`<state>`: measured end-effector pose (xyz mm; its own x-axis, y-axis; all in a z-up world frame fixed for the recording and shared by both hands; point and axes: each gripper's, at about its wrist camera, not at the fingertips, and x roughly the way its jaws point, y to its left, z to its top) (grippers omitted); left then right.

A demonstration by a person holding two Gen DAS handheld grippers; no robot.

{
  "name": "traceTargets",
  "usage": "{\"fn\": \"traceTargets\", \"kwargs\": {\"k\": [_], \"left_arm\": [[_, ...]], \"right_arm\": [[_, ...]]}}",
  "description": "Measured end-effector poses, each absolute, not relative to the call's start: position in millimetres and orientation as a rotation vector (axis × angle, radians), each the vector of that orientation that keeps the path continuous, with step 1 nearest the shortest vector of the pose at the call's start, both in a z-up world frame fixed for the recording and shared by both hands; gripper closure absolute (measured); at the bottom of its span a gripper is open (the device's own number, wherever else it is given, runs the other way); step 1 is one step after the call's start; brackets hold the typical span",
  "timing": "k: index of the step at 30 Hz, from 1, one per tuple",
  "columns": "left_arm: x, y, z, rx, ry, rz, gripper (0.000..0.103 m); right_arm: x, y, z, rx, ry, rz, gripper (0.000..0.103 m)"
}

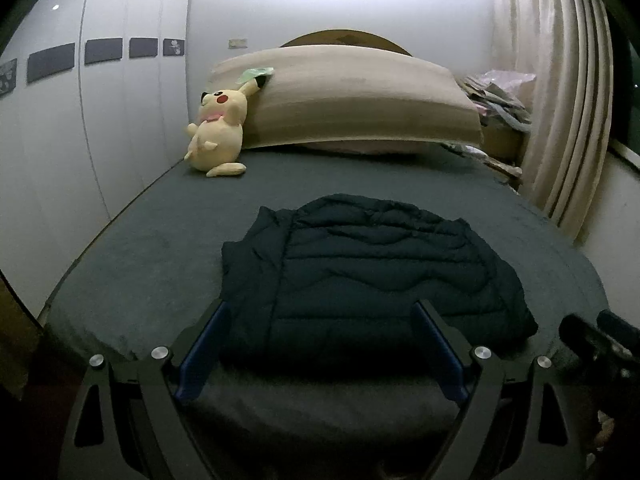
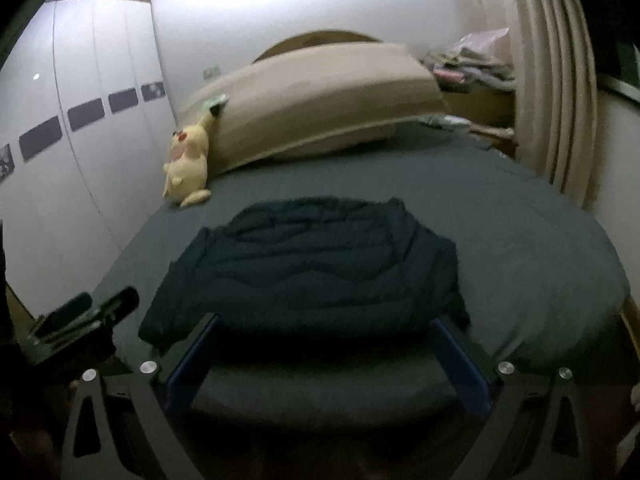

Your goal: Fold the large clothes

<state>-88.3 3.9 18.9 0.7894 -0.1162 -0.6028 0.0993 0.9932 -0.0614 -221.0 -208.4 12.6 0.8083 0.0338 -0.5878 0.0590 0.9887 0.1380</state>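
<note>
A dark navy quilted puffer jacket [image 1: 372,268] lies folded in a compact bundle on the dark grey bed [image 1: 140,248], near the front edge. It also shows in the right wrist view [image 2: 312,264]. My left gripper [image 1: 320,312] is open and empty, hovering just in front of the jacket's near edge. My right gripper [image 2: 326,324] is open and empty, likewise just in front of the jacket. The right gripper shows at the left view's right edge [image 1: 592,340]; the left gripper shows at the right view's left edge [image 2: 88,312].
A yellow plush toy [image 1: 218,132] leans on a beige pillow [image 1: 352,100] at the head of the bed. White wardrobe doors [image 1: 100,120] run along the left. A beige curtain [image 1: 568,100] and a pile of clothes [image 1: 500,100] are at the right.
</note>
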Motion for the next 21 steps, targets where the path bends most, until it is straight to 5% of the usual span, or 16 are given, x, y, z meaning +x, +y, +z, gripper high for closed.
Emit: {"fn": "traceTargets", "kwargs": {"k": [21], "left_arm": [[-99.2,5.1,25.2,-0.045,0.648,-0.109,0.012]], "right_arm": [[-211.8,-198.8,-5.8,0.121,0.698,-0.028,0.000]]}}
